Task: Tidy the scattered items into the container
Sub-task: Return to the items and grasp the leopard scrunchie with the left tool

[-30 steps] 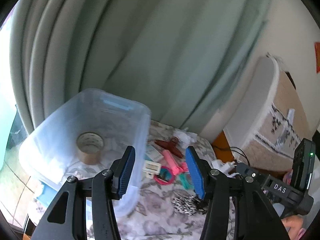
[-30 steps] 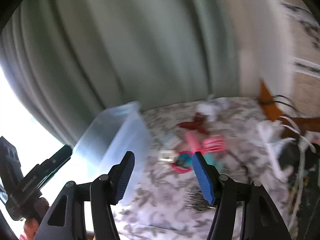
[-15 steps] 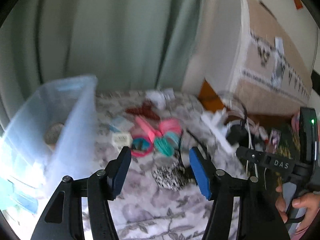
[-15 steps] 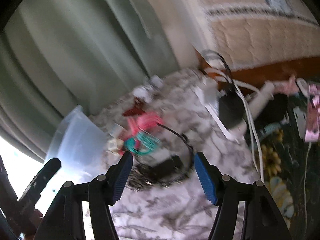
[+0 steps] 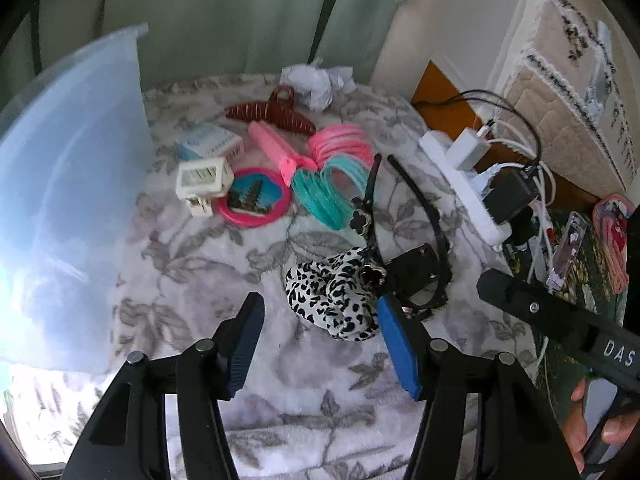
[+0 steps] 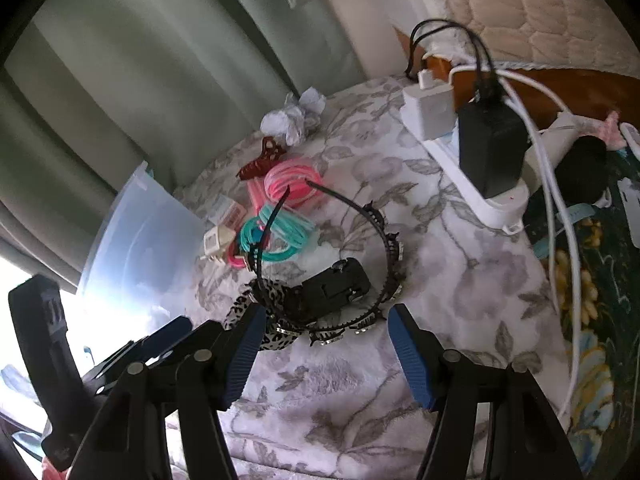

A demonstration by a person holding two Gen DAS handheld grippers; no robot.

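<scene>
A clear plastic container (image 5: 68, 200) stands at the left on a floral blanket (image 5: 192, 280); it also shows in the right wrist view (image 6: 136, 248). Scattered beside it lie a leopard-print scrunchie (image 5: 332, 292), a black headband (image 5: 400, 200), a black block (image 5: 416, 276), pink bangles (image 5: 340, 144), teal bangles (image 5: 328, 192), a pink round mirror (image 5: 252, 200), a dark red hair claw (image 5: 272, 114), a pink comb (image 5: 276, 148) and small white boxes (image 5: 204, 180). My left gripper (image 5: 320, 348) is open just short of the scrunchie. My right gripper (image 6: 324, 356) is open just short of the headband (image 6: 376, 220).
A white power strip (image 5: 464, 184) with chargers and cables lies to the right. Crumpled paper (image 5: 316, 80) sits at the back by the green curtain (image 5: 224, 12). A mattress (image 5: 568, 80) leans at the far right. More clutter lies on a dark floral cloth (image 6: 592, 280).
Both grippers swung right, away from the container, and dropped closer over the scattered items. Both stayed open and empty.
</scene>
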